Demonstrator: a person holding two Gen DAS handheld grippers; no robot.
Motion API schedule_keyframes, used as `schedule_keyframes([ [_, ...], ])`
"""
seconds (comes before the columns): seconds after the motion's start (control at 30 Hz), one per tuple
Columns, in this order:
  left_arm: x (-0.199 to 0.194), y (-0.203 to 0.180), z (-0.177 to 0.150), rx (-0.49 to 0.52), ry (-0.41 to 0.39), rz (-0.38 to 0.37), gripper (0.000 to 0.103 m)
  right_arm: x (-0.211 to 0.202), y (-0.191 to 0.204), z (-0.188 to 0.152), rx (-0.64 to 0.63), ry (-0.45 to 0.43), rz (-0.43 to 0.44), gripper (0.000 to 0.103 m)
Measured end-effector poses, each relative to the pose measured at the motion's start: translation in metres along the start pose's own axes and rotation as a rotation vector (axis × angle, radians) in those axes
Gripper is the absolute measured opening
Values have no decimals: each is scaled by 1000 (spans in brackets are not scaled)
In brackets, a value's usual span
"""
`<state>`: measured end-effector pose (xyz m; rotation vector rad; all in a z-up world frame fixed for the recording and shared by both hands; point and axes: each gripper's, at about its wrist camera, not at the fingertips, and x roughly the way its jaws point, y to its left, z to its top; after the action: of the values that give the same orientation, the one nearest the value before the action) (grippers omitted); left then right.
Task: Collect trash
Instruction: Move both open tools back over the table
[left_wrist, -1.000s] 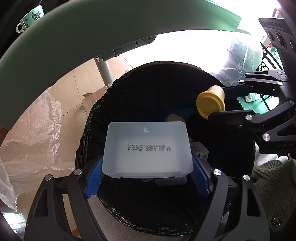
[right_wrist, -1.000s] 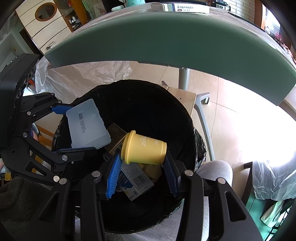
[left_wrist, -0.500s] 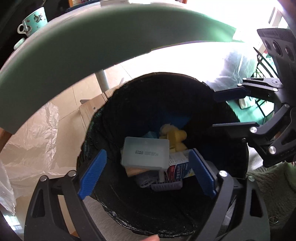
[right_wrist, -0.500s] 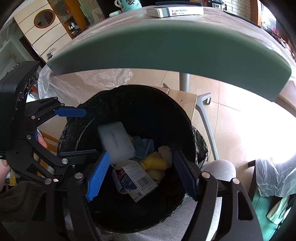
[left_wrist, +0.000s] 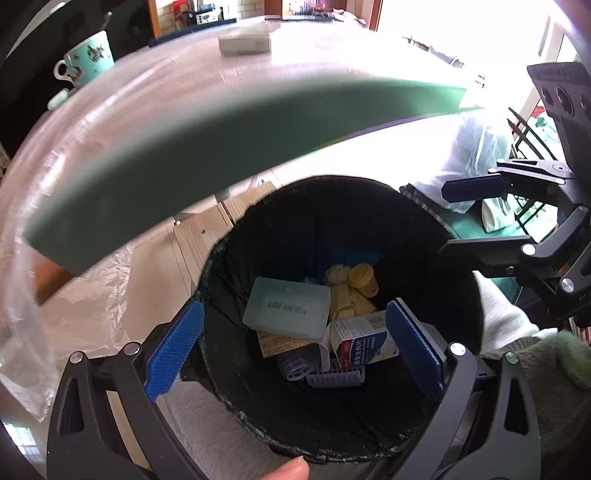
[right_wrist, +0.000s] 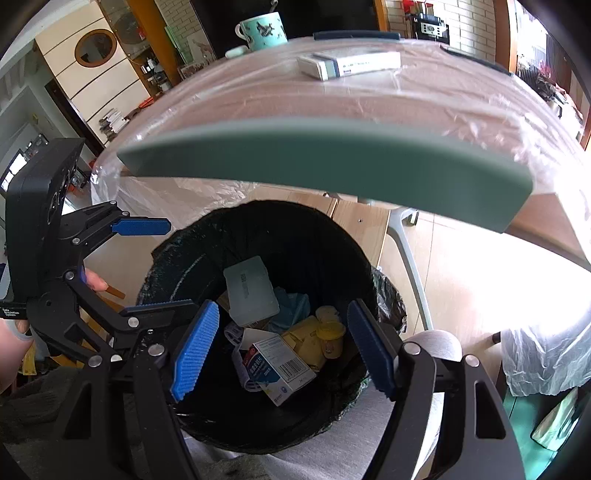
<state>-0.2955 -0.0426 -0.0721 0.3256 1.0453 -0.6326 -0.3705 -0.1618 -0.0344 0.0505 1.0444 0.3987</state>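
Both grippers hang over the black-lined bin (left_wrist: 258, 229) w/ nothing between the pads. Left gripper (left_wrist: 293, 345) jaws opening, spread wide; right gripper (right_wrist: 282, 347) jaws apart too. Translucent box (left_wrist: 286, 308) lies flat on the trash pile inside, long axis running left-right in left wrist view. Yellow cup (left_wrist: 364, 280) lies beside it, lid end toward cam.

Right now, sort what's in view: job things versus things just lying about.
Job: bin, translucent box, yellow cup, medicine carton, flat white box on the table.
Lying about: teal mug, plastic table cover.
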Motion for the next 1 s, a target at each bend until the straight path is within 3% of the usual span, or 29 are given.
schedule_keyframes([
  [0.1, -21, -2, 5, 1, -32, -8, 99, -18, 5, 4, -19, -33, 0, 73],
  [0.3, -67, -9, 24, -14, -151, -8, 101, -51, 12, 15, -31, -131, 16, 87],
  [0.5, -99, -5, 43, -70, -282, 55, 101, -71, 15, 29, -9, -224, 7, 92],
  [0.7, -114, 20, 73, -152, -362, 131, 101, -95, -2, 58, 36, -370, -115, 99],
  [0.83, -116, 55, 101, -232, -401, 192, 101, -100, -34, 101, 85, -451, -213, 99],
  [1.0, -88, 112, 138, -305, -385, 289, 101, -66, -96, 165, 132, -428, -357, 99],
])
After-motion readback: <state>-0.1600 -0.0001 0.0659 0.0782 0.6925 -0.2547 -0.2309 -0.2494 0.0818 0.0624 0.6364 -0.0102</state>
